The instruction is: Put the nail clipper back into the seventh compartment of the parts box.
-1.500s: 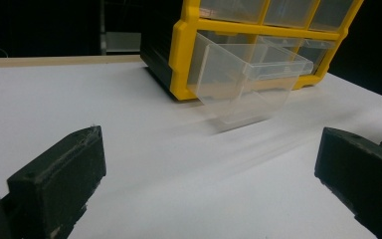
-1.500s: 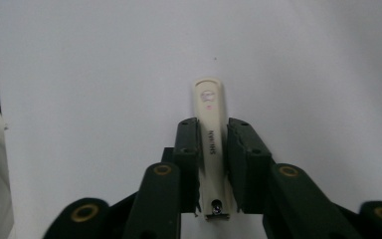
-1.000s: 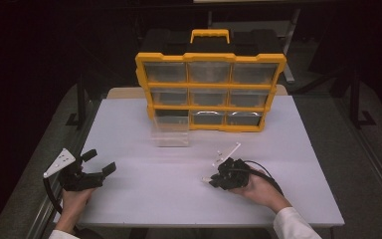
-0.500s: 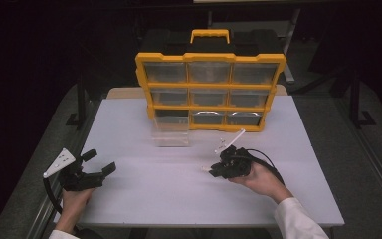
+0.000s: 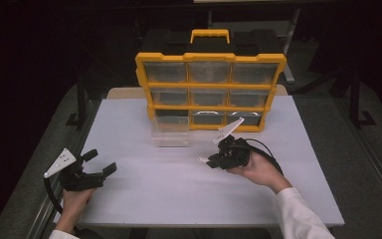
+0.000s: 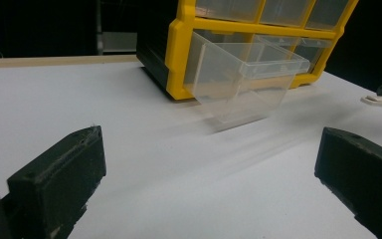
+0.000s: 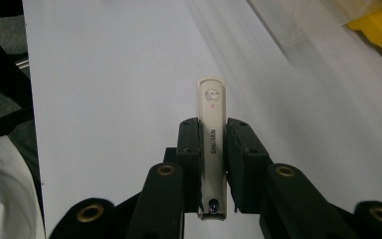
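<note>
Five entries, all placed against the yellow-framed plastic organiser case with clear drawers and a yellow handle (image 5: 210,89).

1. White rectangular table (image 5: 144,199): bore the case near its far edge, leaving a broad bare field in front for the hands.
2. Organiser case: stood upright, drawer fronts toward the person, presumably so a drawer could receive small items.
3. Clear plastic drawer (image 5: 170,130): pulled out of the case's bottom-left bay, resting on the table just in front of it, open top ready for loading.
4. Left gripper (image 5: 95,169): well in front of the case, off its left corner, low over the table; jaws spread wide with nothing between them, apparently waiting. No change from a second earlier.
5. Right gripper (image 5: 210,160): in front of the case's right half, jaws clamped on a slim cream-white nail clipper with printed lettering (image 7: 212,144), held lengthwise for carrying. Compared with a second earlier, gripper and clipper stood higher and closer to the case, clipper tip toward the drawer.
</note>
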`<state>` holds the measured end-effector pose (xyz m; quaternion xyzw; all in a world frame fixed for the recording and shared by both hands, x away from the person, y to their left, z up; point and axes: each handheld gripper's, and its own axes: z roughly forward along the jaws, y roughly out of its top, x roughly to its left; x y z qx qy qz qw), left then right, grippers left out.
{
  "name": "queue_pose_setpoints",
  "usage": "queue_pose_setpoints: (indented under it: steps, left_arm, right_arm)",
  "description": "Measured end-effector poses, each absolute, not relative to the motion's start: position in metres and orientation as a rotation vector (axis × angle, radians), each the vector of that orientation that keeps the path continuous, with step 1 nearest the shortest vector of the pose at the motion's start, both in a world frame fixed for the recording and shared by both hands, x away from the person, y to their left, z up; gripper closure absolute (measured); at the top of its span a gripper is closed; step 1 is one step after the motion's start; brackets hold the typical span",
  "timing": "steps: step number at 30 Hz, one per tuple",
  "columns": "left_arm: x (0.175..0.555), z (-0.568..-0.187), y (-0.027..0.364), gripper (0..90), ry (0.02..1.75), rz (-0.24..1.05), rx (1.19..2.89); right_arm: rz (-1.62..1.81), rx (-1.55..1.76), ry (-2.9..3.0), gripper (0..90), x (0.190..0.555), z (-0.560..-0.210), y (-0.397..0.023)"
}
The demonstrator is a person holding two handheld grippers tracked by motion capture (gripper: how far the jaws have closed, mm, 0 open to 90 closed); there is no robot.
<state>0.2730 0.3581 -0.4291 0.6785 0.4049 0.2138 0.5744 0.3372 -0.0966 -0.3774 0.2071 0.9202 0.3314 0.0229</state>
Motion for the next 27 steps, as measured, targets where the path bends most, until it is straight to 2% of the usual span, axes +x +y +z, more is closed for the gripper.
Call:
queue_pose_setpoints:
  steps: [27]
  left_arm:
    - [0.273, -0.429, 0.358, 0.0, 0.946, 0.493, 1.585]
  right_arm:
    - [1.036, 0.597, 2.866, 75.8, 0.368, -0.334, -0.064]
